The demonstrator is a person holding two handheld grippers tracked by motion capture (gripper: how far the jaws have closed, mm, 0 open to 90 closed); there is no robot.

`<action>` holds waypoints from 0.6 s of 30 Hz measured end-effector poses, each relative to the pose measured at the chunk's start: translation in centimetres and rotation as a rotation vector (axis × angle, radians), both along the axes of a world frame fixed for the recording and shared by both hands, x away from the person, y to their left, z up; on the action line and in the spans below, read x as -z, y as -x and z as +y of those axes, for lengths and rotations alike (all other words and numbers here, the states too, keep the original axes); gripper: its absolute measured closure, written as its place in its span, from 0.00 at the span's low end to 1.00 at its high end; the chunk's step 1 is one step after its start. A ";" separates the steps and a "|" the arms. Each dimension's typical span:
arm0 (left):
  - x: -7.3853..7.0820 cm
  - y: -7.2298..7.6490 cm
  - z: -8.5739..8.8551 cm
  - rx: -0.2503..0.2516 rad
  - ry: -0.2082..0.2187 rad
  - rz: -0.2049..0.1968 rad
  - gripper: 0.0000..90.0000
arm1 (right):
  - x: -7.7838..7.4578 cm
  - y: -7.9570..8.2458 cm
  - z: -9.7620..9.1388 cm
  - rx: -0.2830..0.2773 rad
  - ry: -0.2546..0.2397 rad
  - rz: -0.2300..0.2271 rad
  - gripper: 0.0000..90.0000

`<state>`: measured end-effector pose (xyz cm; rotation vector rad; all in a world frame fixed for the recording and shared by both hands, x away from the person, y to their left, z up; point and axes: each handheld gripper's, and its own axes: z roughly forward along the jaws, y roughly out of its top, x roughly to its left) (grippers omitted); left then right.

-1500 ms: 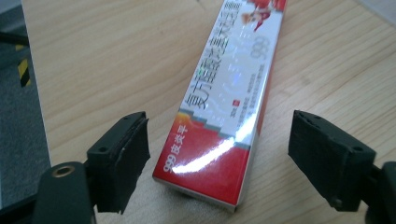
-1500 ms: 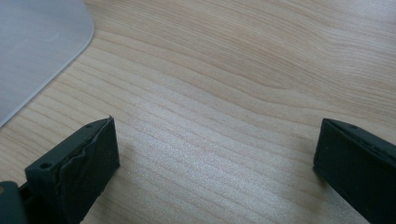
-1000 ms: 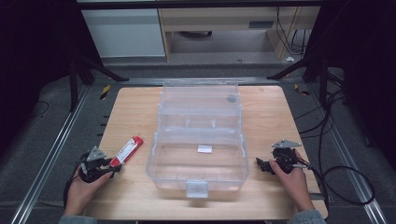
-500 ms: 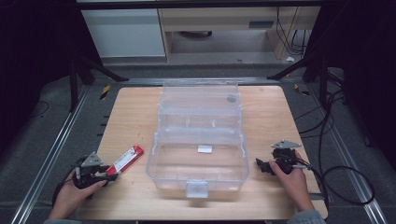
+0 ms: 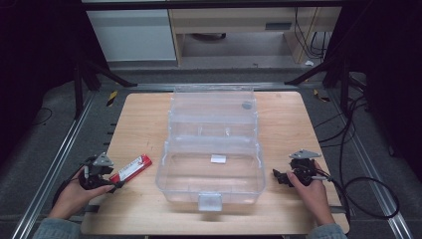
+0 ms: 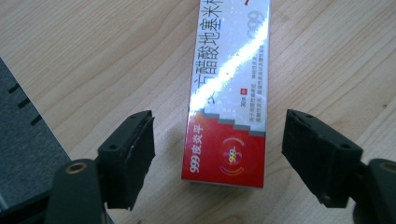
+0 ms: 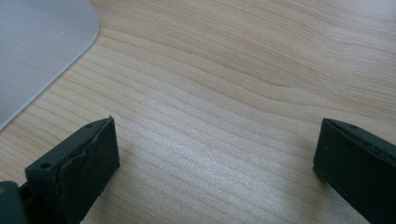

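The red-and-silver ointment carton [image 6: 229, 93], lying on the wooden table [image 5: 149, 124] left of the clear plastic storage box [image 5: 211, 149], looks light, crushable and glossy (so slippery), best pinched across its long sides by the left gripper [image 6: 219, 154], whose jaws have just been opening and now straddle its red end untouched, while the right gripper [image 7: 215, 154] gapes empty.

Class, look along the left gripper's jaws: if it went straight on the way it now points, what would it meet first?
The left gripper would meet the red and silver carton first. The carton lies on the wooden table between the jaws, which have just been opening and stand clear of its sides.
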<state>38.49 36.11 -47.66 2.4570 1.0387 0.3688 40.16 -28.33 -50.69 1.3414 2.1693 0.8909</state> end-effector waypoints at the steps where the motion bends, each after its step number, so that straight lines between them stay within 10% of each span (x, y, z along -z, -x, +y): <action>1: 0.0 0.0 0.0 0.000 0.000 0.000 0.26 | 0.0 0.0 0.0 0.000 0.000 0.000 0.01; 6: -0.4 -1.1 -0.7 0.051 -0.094 0.051 0.32 | 0.0 0.0 0.0 0.000 0.000 0.000 0.01; 18: -0.4 -1.9 -1.4 0.094 -0.135 0.134 0.46 | 0.0 0.0 0.0 0.000 0.000 0.000 0.01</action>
